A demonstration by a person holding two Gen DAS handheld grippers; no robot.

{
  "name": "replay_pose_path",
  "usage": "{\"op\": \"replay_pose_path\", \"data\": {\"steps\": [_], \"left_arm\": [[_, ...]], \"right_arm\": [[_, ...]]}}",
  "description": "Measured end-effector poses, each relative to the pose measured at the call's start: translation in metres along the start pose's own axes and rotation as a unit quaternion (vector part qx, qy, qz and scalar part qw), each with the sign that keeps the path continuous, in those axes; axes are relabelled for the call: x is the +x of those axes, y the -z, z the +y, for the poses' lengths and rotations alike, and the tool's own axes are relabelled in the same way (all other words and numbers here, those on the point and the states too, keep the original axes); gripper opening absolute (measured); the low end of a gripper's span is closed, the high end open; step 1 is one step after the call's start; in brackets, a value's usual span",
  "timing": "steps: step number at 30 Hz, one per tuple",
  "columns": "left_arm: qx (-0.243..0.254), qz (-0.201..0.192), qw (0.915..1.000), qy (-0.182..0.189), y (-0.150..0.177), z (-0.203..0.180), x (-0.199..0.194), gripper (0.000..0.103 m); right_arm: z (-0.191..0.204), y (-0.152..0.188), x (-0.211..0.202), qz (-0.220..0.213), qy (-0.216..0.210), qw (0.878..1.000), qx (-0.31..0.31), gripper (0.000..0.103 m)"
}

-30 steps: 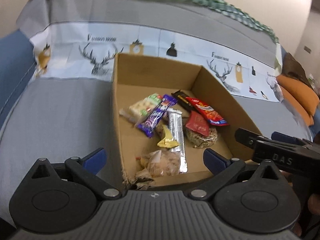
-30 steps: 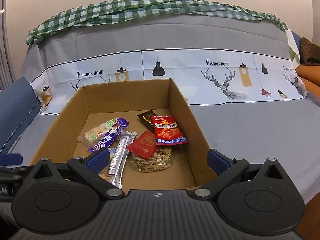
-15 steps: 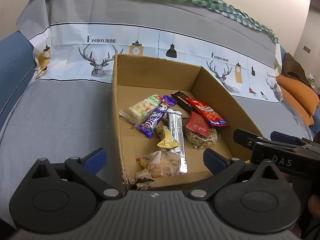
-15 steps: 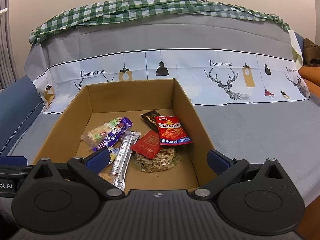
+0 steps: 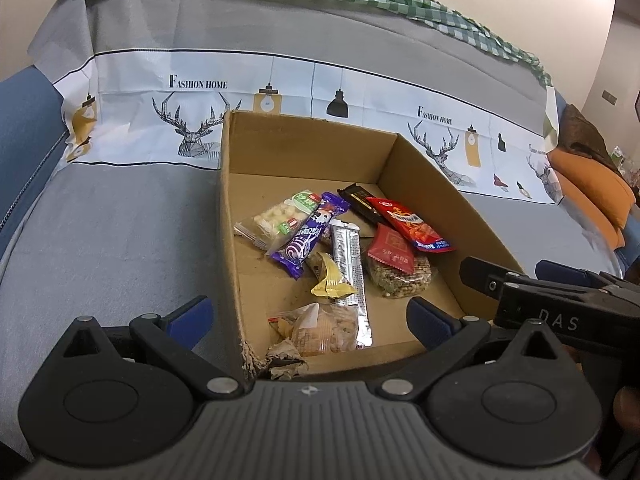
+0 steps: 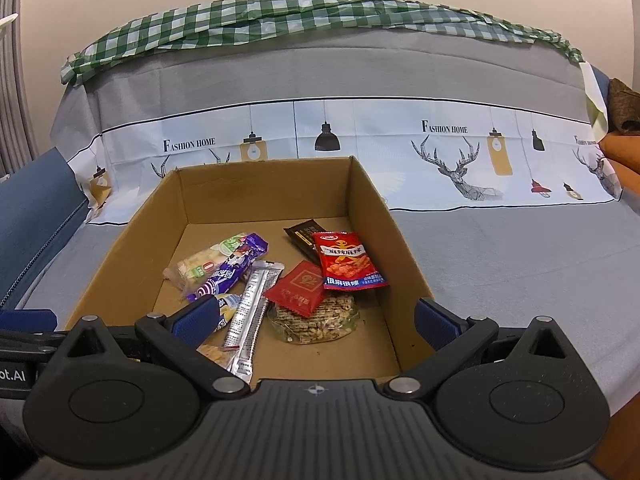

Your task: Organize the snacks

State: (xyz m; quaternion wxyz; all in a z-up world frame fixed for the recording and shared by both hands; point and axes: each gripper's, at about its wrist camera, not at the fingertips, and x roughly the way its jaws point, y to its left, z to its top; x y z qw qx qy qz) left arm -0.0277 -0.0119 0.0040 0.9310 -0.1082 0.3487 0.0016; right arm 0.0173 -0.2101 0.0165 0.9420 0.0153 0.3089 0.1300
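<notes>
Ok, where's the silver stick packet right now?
The silver stick packet lies mid-box in the cardboard box, between the purple wrapper on its left and the small red packet on its right.

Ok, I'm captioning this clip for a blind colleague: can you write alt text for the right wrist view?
An open cardboard box on a grey-covered sofa holds loose snack packets, among them a red chilli-snack pouch, a purple wrapper and a silver stick sachet. The right gripper hovers open and empty at the box's near edge.
</notes>
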Motion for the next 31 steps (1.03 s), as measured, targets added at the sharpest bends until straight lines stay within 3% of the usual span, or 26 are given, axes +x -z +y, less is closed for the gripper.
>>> {"op": "replay_pose_path", "data": {"steps": [25, 31], "left_arm": [[0.014, -0.011, 0.9994, 0.029, -0.005, -0.006, 0.005, 0.103], [0.021, -0.031, 0.9982, 0.048, -0.006, -0.008, 0.005, 0.103]], "right_arm": [[-0.009, -0.004, 0.003, -0.017, -0.020, 0.999, 0.046, 0.102], [-0.014, -0.006, 0.010, -0.014, -0.027, 0.997, 0.065, 0.102]]}}
